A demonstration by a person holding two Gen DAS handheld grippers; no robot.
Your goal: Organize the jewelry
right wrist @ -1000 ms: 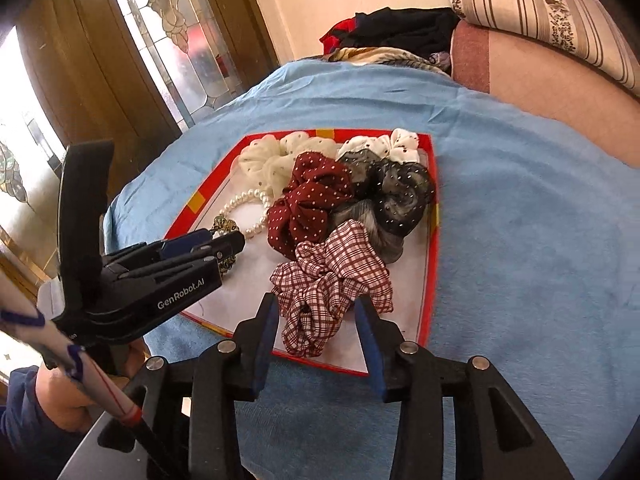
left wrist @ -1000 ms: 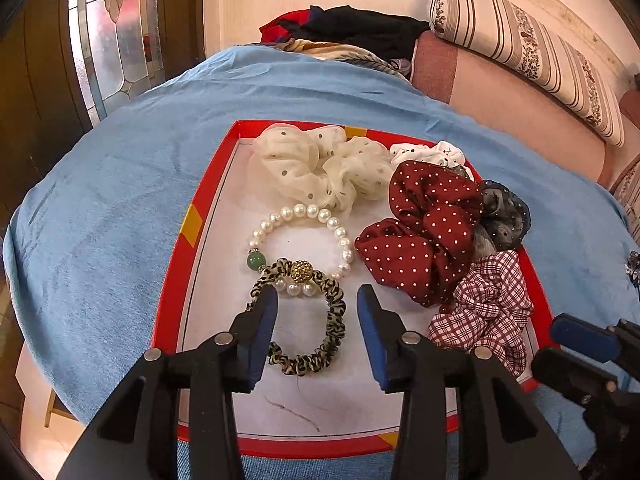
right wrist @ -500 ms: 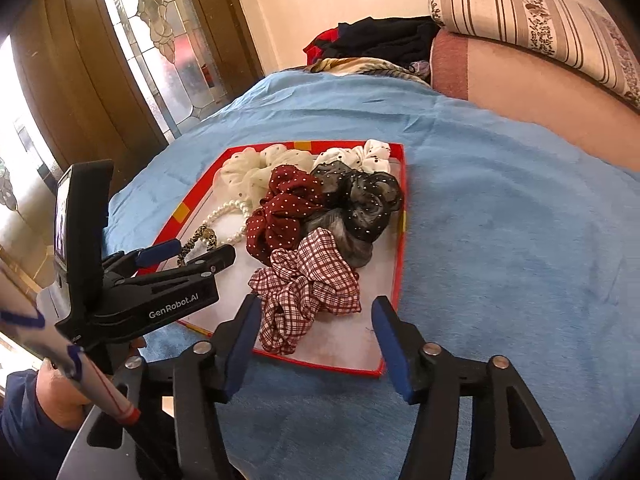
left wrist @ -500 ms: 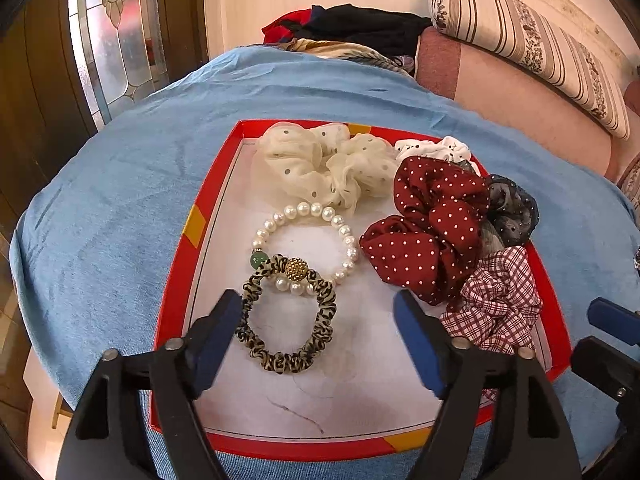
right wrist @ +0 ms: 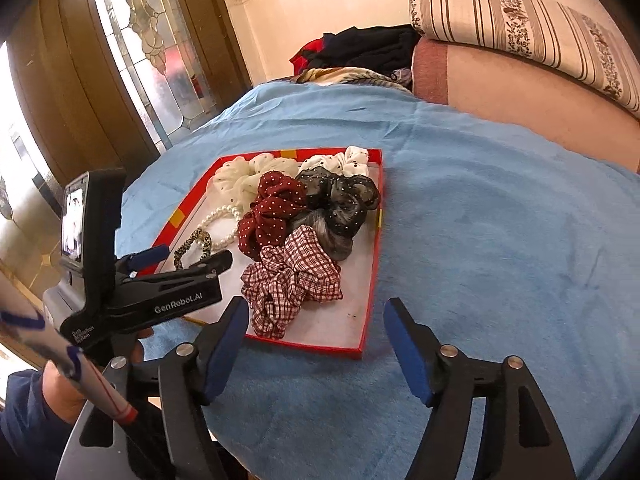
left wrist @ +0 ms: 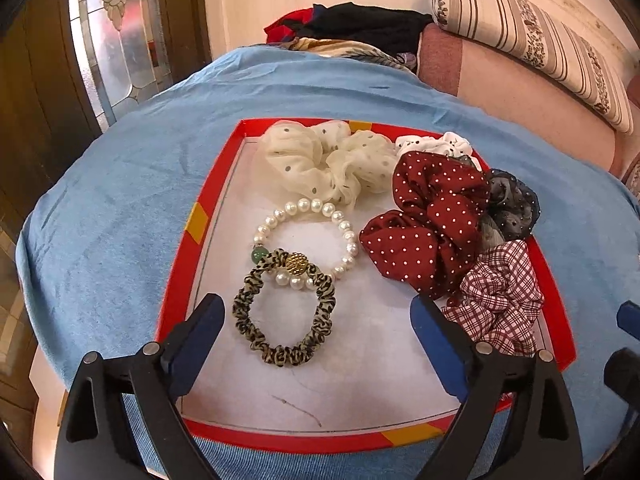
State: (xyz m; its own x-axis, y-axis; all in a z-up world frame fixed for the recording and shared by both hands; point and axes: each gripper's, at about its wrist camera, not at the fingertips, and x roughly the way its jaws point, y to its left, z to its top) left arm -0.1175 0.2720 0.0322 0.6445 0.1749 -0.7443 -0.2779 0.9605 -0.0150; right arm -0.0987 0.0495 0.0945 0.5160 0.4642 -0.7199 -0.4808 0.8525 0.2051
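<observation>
A red-rimmed tray (left wrist: 176, 292) (right wrist: 374, 280) lies on the blue cloth. In it rest a leopard-print hair tie (left wrist: 286, 310) (right wrist: 194, 246) with a gold bead, a pearl bracelet (left wrist: 308, 232) (right wrist: 218, 226), a cream dotted scrunchie (left wrist: 324, 160), a maroon dotted scrunchie (left wrist: 428, 220) (right wrist: 272, 212), a dark sheer scrunchie (left wrist: 514, 204) (right wrist: 344, 200) and a plaid scrunchie (left wrist: 498, 296) (right wrist: 292, 280). My left gripper (left wrist: 316, 316) hangs over the tray's near part, jaws opening, touching nothing; the leopard tie lies below between them. My right gripper (right wrist: 316, 324) hovers before the tray's near right corner, jaws opening, empty.
The blue cloth (right wrist: 500, 240) covers a rounded table. A pink sofa (left wrist: 520, 92) with a striped cushion (right wrist: 520, 24) stands behind, with piled clothes (left wrist: 360, 28). A glazed wooden door (right wrist: 140, 60) is at left. A hand (right wrist: 60, 392) holds the left gripper's handle.
Both grippers' jaws have spread much wider. The right gripper has drawn back a little, so the tray looks smaller and further left in its view.
</observation>
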